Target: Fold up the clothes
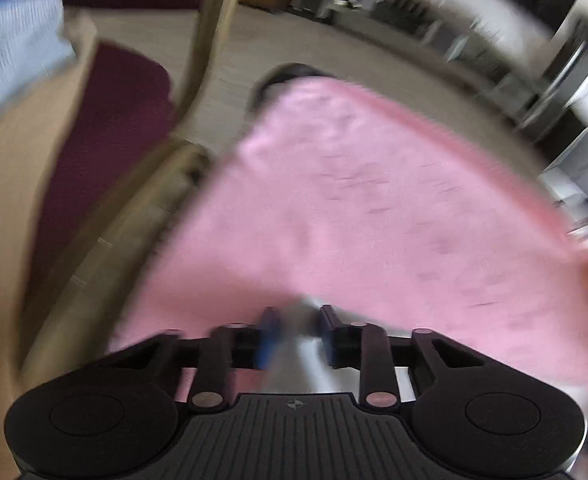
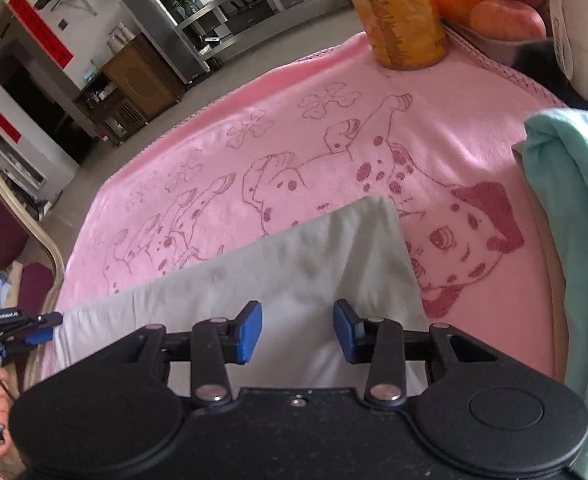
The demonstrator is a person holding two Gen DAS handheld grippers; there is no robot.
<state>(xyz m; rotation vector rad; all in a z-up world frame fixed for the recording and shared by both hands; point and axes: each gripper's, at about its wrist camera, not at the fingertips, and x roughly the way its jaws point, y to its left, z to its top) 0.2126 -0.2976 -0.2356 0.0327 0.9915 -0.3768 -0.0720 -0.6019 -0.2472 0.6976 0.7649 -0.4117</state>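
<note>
Pink dog-print blanket (image 2: pixel 221 168) covers table; shelving (image 2: pixel 229 12) and cabinet (image 2: pixel 141 76) behind. White garment (image 2: pixel 294 264) lies flat on it. Right gripper (image 2: pixel 297 332) jaws spread, empty; left gripper (image 1: pixel 296 332) jaws pinch garment edge.

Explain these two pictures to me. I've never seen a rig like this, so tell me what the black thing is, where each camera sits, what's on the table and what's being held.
The black thing low in each picture is a hand-held gripper: a person carries one in each hand, and a camera on each looks forward along its blue-padded jaws. The blurred picture comes from the left gripper, whose jaws seem to close on a pale cloth. The sharp one comes from the right gripper, jaws open and empty above that cloth. The table wears a pink towel printed with a spotted dog. A teal garment lies to the right; a jar and fruit stand at the far end.
</note>
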